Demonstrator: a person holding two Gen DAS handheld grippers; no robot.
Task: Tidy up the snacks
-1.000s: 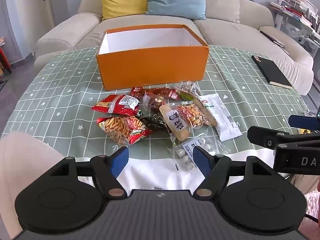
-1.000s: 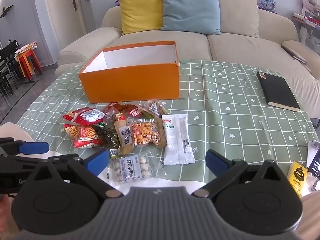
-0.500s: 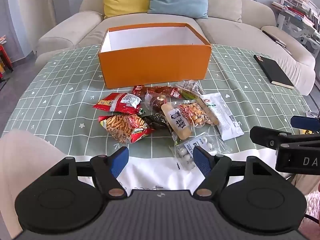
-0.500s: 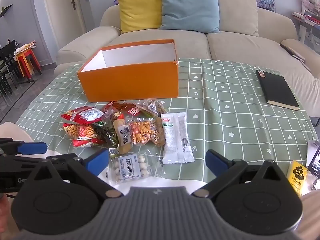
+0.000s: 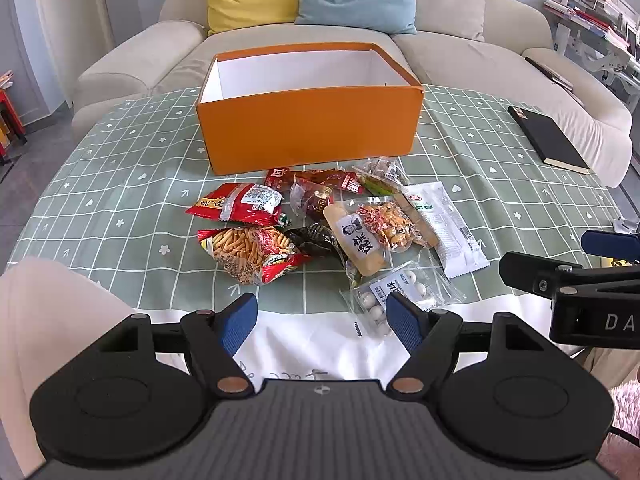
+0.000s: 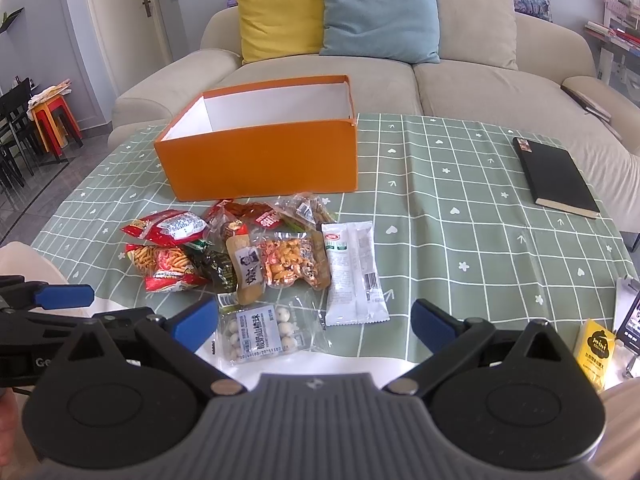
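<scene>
An empty orange box (image 5: 312, 128) with white inside stands on the green checked tablecloth (image 5: 120, 184); it also shows in the right wrist view (image 6: 264, 156). Several snack packets lie in a pile before it: a red packet (image 5: 238, 204), a fries packet (image 5: 252, 252), a white long packet (image 5: 446, 228), a clear bag of white balls (image 5: 400, 292). My left gripper (image 5: 322, 322) is open and empty, near the table's front edge. My right gripper (image 6: 314, 326) is open and empty, above the bag of white balls (image 6: 260, 332).
A black notebook (image 6: 556, 176) lies at the table's right. A small yellow packet (image 6: 594, 350) and a phone (image 6: 632, 320) sit at the front right. A sofa with a yellow cushion (image 6: 280, 12) and a blue cushion (image 6: 380, 12) is behind.
Both grippers have drifted slightly forward toward the snack pile; the box and packets look a little nearer. Both stay open.
</scene>
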